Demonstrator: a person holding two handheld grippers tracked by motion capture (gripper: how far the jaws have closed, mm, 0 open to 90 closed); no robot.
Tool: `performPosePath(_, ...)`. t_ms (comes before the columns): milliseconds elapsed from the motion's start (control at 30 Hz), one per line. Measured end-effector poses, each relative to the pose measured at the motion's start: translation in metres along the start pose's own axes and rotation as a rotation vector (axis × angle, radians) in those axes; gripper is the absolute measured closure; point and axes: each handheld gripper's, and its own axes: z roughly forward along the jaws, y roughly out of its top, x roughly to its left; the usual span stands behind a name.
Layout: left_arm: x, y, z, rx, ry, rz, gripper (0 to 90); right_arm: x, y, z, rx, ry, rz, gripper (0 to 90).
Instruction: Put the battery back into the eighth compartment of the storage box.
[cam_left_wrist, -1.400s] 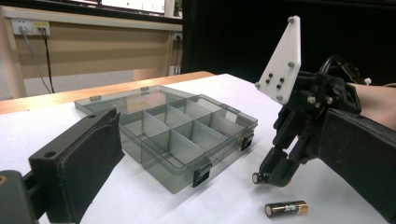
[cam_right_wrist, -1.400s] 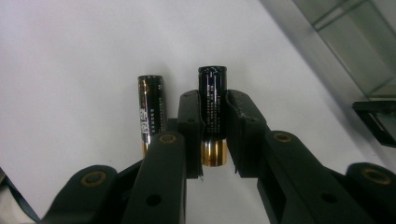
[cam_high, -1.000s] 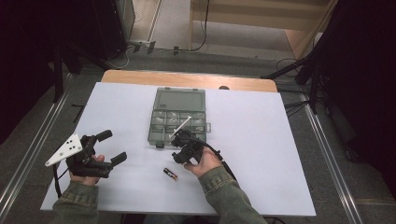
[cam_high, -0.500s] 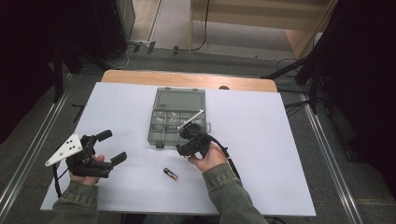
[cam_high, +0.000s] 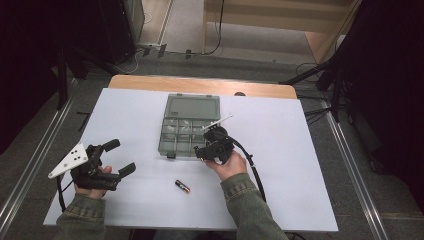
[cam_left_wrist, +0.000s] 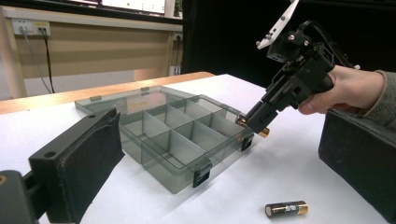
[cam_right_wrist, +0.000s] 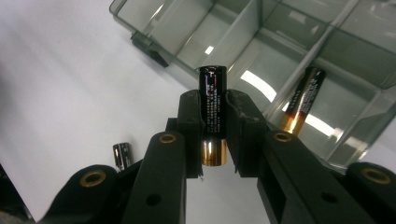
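A clear grey compartment box (cam_high: 165, 145) lies open at the table's middle, its lid (cam_high: 193, 106) folded back. My right gripper (cam_high: 201, 151) hovers at the box's near right corner, shut on a black-and-gold battery (cam_right_wrist: 212, 95) held upright between its pads (cam_right_wrist: 189, 112). In the left gripper view that battery (cam_left_wrist: 241, 121) hangs just above the box's corner. A second battery (cam_right_wrist: 301, 100) leans inside one compartment. A third battery (cam_high: 182, 186) lies loose on the table in front of the box. My left gripper (cam_high: 121, 156) rests at the left, open and empty.
The white table top (cam_high: 300, 165) has free room right of the box and along the near edge. A wooden strip (cam_high: 200, 85) borders the far side. A cable (cam_high: 252, 167) trails from the right gripper. Dark stands and cables stand beyond the table.
My right gripper has carried its battery away from the loose one, farther and slightly right, to the box's near right corner. The left gripper has stayed put.
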Motion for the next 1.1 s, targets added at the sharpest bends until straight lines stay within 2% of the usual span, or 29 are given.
performPosePath(300,0.000,0.000,0.000,0.001,0.000,-0.001,0.0,-0.012,-0.001,-0.007,-0.064,0.019,0.071,77.5)
performPosePath(367,0.000,0.000,0.000,0.000,0.000,-0.001,0.0,-0.019,-0.002,-0.010,-0.104,0.030,0.113,77.5)
performPosePath(400,0.000,0.000,0.000,0.000,0.000,-0.001,0.0,-0.019,-0.002,-0.010,-0.104,0.030,0.113,77.5)
performPosePath(533,0.000,0.000,0.000,0.001,0.001,0.000,0.0,-0.031,-0.005,-0.010,-0.139,0.045,0.177,77.5)
performPosePath(900,0.000,0.000,0.000,0.003,0.002,-0.001,0.0,-0.044,-0.008,-0.012,-0.188,0.039,0.282,77.3)
performPosePath(967,0.000,0.000,0.000,0.002,0.001,-0.001,0.0,-0.048,-0.007,-0.011,-0.192,0.040,0.342,77.3)
performPosePath(1100,0.000,0.000,0.000,0.001,0.001,0.000,0.0,-0.054,-0.006,-0.007,-0.196,0.055,0.394,77.3)
